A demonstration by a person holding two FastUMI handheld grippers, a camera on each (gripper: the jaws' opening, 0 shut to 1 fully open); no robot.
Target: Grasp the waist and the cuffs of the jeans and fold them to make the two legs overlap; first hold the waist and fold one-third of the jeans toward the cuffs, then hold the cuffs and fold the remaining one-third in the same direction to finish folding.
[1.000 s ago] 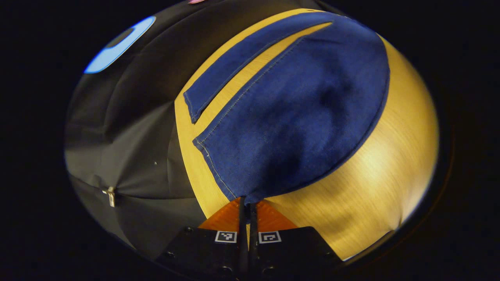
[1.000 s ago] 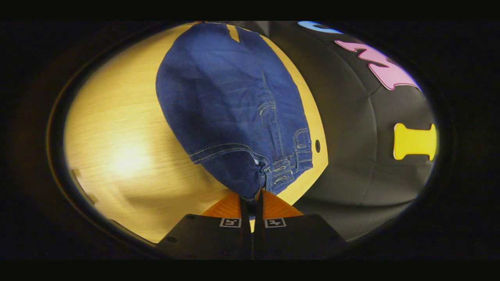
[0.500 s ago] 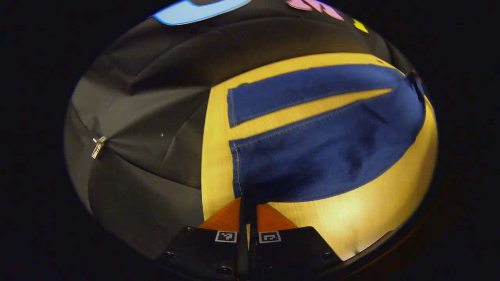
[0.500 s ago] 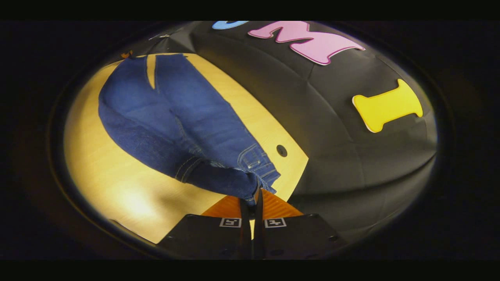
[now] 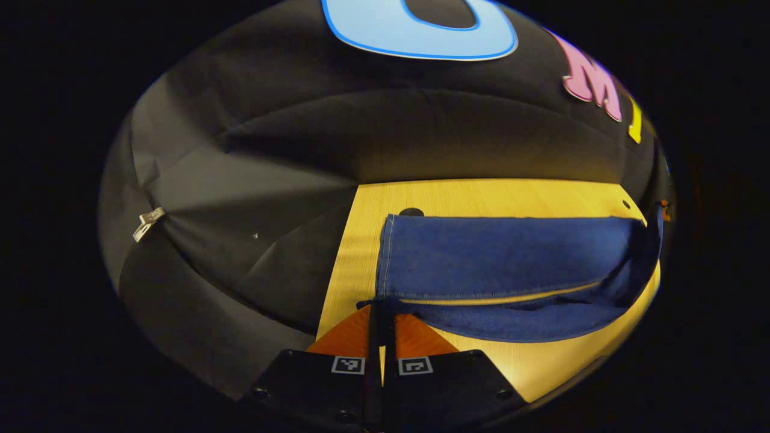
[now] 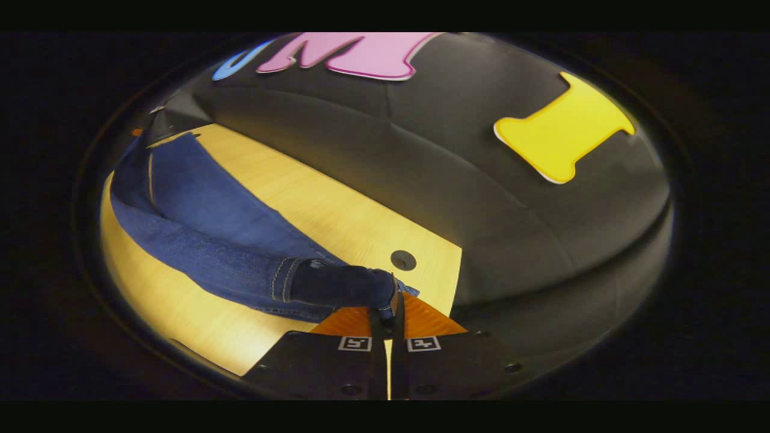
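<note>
Now I pinch the near cuff (image 5: 385, 307) in my left gripper (image 5: 381, 316) and the waist (image 6: 343, 285) in my right gripper (image 6: 390, 316), lifting that leg to lay it over the far leg (image 5: 505, 255) on the table (image 5: 481, 195).

Left gripper (image 5: 380, 310) pinches jeans (image 5: 505, 255) cuff; table (image 5: 481, 195) beneath

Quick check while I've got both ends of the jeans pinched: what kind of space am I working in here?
It looks like a recording booth, not a home room: a black cloth wall hangs right behind a light wooden table, clipped with a small metal clamp. The jeans are the one item on it.
</note>
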